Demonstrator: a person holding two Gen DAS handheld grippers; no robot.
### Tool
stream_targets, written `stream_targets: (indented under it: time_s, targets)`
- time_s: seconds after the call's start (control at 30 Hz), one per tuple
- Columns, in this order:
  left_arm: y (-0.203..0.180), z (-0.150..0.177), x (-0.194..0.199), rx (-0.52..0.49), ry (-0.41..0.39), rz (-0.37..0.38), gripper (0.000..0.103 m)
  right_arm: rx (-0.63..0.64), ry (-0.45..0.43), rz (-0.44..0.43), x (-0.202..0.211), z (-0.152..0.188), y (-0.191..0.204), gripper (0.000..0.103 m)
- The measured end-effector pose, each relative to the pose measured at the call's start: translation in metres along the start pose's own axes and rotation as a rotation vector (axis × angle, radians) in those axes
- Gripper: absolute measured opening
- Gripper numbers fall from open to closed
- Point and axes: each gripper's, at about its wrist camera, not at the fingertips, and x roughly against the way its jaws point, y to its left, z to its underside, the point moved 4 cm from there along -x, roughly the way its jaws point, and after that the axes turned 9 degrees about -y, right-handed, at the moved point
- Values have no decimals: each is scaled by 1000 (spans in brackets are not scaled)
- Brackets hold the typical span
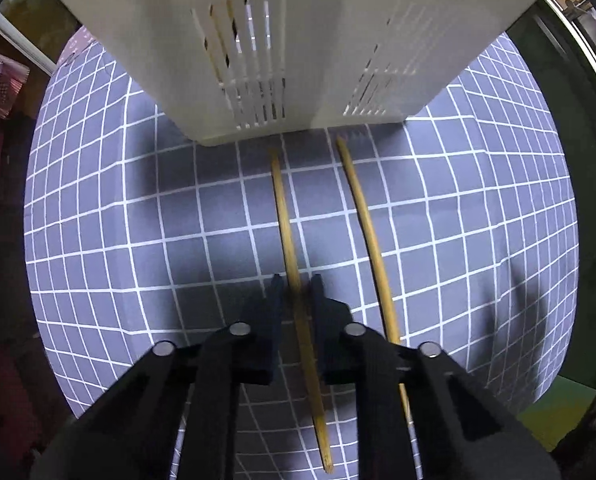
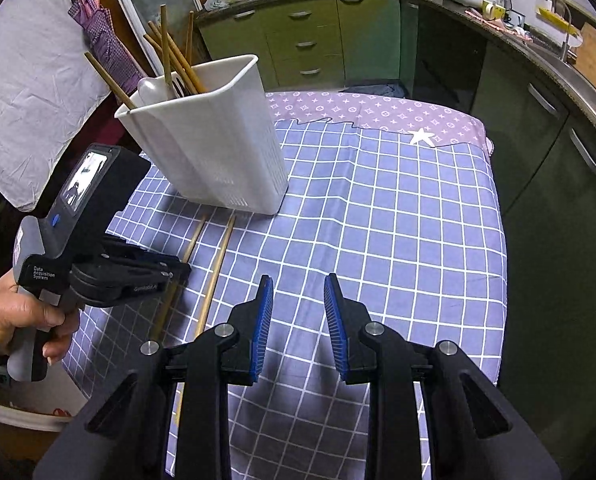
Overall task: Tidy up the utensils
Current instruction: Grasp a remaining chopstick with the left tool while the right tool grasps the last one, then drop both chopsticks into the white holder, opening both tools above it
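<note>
The white holder (image 2: pixel 218 136) is looking like smooth matt plastic, slotted low on its walls. The two chopsticks (image 1: pixel 288 232) lying at the middle of the frame are showing pale, dull wood. The checked tablecloth (image 2: pixel 398 220) is reading as soft, unshiny cloth. The right gripper (image 2: pixel 298 320) is showing matt black plastic with ribbed blue pads (image 2: pixel 334 320) and bright metal pins

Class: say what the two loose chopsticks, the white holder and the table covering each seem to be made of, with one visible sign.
Chopsticks: likely bamboo or wood, tan and matt.
Holder: seemingly moulded plastic, smooth white with slotted vents.
Table covering: printed fabric; it creases.
</note>
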Motion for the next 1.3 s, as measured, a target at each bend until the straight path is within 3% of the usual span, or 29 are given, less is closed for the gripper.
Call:
stream_targets:
  time_s: [0.3, 0.4, 0.67, 0.93, 1.3]
  targets:
    - [10, 16, 12, 0, -23, 32, 6, 24, 59, -13, -13, 5, 13, 29]
    - [17, 27, 31, -3, -68, 55, 6, 33, 114, -43, -25, 9, 22, 38]
    - [39, 51, 97, -23, -248, 99, 6, 35, 247, -77, -64, 18, 47, 38]
    - [61, 72, 143, -34, -426, 104, 6, 89, 328, -31, -102, 19, 81, 38]
    - [63, 92, 162, -67, -504, 126, 6, 149, 403, 73, -140, 15, 112, 26]
